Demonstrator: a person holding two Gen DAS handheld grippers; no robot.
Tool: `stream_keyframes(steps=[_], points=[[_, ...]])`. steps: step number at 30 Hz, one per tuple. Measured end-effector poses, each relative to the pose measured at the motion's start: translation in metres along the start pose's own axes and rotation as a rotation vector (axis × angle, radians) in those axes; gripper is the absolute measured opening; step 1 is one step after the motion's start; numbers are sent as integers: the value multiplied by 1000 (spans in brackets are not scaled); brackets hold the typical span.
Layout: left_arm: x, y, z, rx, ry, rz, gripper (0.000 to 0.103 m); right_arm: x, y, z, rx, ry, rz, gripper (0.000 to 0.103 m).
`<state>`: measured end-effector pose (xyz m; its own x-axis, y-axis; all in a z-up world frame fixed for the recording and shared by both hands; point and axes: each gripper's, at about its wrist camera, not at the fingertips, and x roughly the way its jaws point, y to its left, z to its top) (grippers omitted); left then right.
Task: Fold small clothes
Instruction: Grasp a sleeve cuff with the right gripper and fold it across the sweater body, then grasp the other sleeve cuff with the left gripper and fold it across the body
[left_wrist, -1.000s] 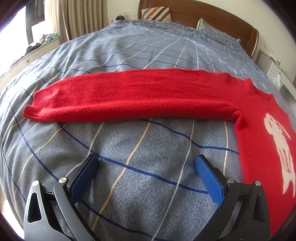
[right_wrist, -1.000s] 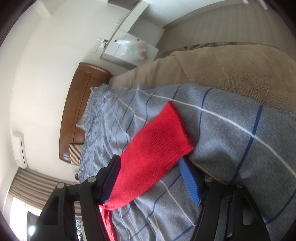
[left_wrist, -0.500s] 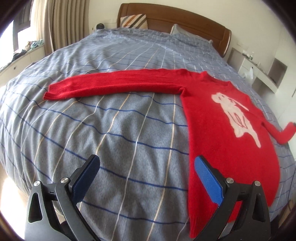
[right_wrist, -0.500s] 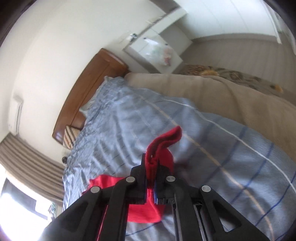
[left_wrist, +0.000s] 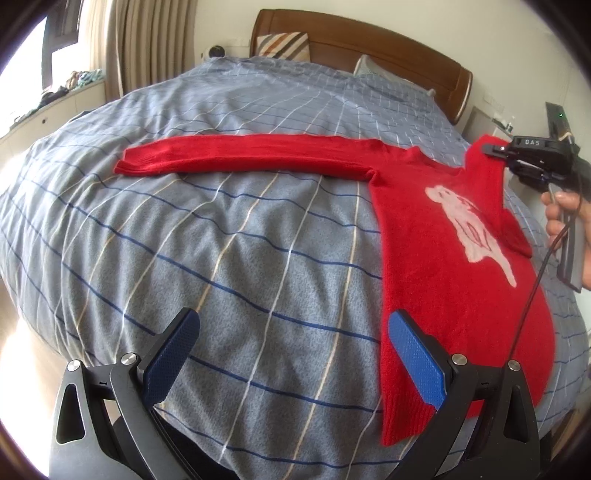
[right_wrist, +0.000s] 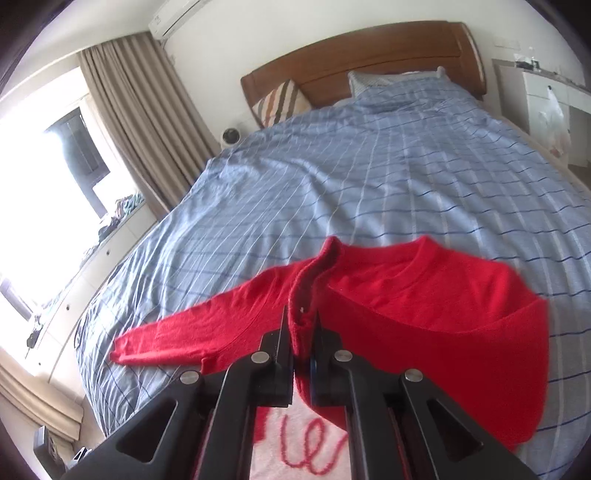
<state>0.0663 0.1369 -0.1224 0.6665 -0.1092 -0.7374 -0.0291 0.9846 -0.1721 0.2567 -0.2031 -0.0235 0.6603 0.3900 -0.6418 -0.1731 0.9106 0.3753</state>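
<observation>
A small red sweater (left_wrist: 436, 251) with a white animal print lies face up on the bed. One sleeve (left_wrist: 236, 157) stretches flat to the left. My left gripper (left_wrist: 291, 354) is open and empty, above the bedspread near the sweater's hem. My right gripper (right_wrist: 301, 328) is shut on the cuff of the other sleeve (right_wrist: 314, 273) and holds it lifted over the sweater's body (right_wrist: 424, 306). The right gripper also shows in the left wrist view (left_wrist: 491, 149), at the far right.
The blue checked bedspread (left_wrist: 207, 236) covers the bed. A wooden headboard (right_wrist: 369, 62) with a striped cushion (right_wrist: 282, 101) stands at the far end. A curtain (right_wrist: 147, 122) and a window ledge are on the left, white cabinets (right_wrist: 554, 99) on the right.
My right gripper shut on the sleeve cuff, lifted it off the bed's edge and carried it over the sweater's body. My left gripper drew back, open.
</observation>
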Motion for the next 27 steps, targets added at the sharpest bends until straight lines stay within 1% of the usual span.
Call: stream_keyframes(steps=[1, 2, 3, 6, 7, 9, 10, 11, 14, 16, 18, 20, 23, 25, 27], points=[[1, 2, -1, -5, 5, 10, 102, 18, 5, -9, 13, 51, 37, 49], [3, 4, -2, -6, 11, 20, 102, 30, 9, -20, 29, 89, 69, 59], [3, 5, -3, -5, 13, 29, 102, 35, 12, -32, 41, 97, 94, 61], [3, 7, -5, 5, 4, 48, 102, 28, 13, -60, 24, 93, 164, 62], [4, 7, -5, 8, 2, 51, 102, 20, 8, -68, 13, 88, 178, 62], [5, 6, -4, 17, -4, 47, 102, -7, -12, -85, -16, 70, 176, 64], [5, 4, -3, 24, -10, 45, 102, -21, -23, -92, -30, 58, 157, 67], [6, 1, -1, 33, -17, 43, 102, -36, -38, -100, -47, 46, 115, 69], [11, -11, 9, 71, -32, 41, 102, -82, -86, -123, -95, 15, -69, 70], [17, -20, 19, 94, -38, 45, 102, -107, -123, -135, -79, 11, -176, 70], [25, -28, 30, 119, -56, 38, 102, -128, -156, -146, -36, 9, -268, 70], [39, -35, 41, 159, -62, 43, 102, -142, -177, -150, 10, 4, -328, 70], [62, -38, 53, 192, -80, 107, 102, -150, -190, -154, 3, 15, -396, 70], [78, -32, 59, 180, -73, 143, 102, -150, -199, -159, 13, 6, -442, 70], [94, -22, 60, 140, -35, 152, 102, -146, -207, -165, 34, 1, -466, 70]])
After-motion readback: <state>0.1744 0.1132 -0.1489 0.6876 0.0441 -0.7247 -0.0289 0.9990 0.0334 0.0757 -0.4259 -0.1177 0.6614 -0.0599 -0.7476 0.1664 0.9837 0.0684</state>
